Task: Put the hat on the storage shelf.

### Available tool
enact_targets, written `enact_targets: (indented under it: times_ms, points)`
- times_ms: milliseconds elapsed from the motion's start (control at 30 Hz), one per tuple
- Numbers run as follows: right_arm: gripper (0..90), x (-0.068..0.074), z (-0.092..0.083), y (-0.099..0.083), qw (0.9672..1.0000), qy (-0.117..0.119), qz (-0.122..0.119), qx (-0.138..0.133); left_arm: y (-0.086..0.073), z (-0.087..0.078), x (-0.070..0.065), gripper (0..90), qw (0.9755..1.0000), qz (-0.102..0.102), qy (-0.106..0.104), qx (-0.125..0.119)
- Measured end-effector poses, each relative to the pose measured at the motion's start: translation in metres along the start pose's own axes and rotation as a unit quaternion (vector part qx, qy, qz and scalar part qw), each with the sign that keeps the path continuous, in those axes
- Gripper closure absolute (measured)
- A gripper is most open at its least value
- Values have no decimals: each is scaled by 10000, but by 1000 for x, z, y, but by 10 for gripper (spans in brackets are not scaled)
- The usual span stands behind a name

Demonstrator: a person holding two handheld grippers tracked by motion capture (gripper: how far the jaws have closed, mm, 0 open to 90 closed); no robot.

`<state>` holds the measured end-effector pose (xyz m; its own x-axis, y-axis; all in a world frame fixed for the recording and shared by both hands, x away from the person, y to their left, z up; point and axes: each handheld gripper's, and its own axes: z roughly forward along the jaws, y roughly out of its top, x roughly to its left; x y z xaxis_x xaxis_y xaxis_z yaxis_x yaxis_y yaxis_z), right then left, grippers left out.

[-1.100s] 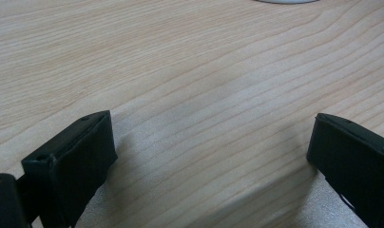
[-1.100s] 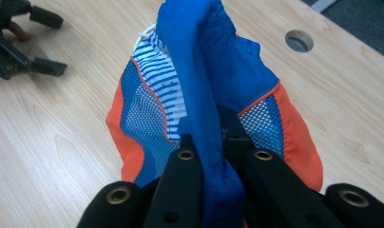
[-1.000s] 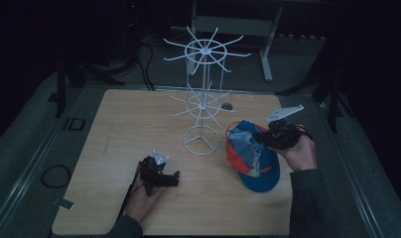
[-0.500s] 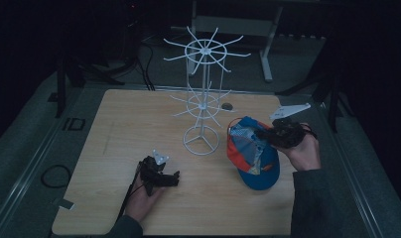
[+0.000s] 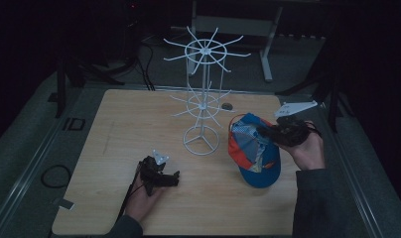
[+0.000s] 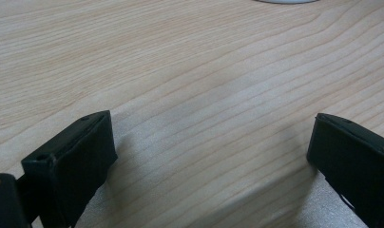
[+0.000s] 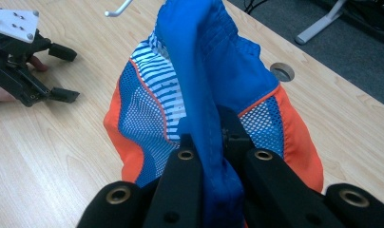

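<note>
Right tool (image 7: 214, 142) pinches the blue cap (image 5: 255, 148); the white wire rack (image 5: 202, 99) stands just left, left tool (image 5: 174, 179) open.

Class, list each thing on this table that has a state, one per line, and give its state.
Blue, orange and mesh cap: fabric pinched, lifted partly off the table.
White wire hanging rack: upright, hooks bare.
Right gripper: shut on the cap.
Left gripper: open, holding nothing, low over the wooden table.
</note>
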<state>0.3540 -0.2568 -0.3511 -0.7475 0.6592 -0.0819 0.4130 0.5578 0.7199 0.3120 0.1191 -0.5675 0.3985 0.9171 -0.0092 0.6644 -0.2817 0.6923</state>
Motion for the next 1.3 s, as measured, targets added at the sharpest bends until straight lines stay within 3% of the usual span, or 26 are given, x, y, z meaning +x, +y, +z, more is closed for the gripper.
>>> enact_targets:
  times_ms: [1300]
  points:
    - [881, 2, -34, 22, 9994, 3, -143, -308, 0, 0, 0, 25, 10000, -1, 1, -8]
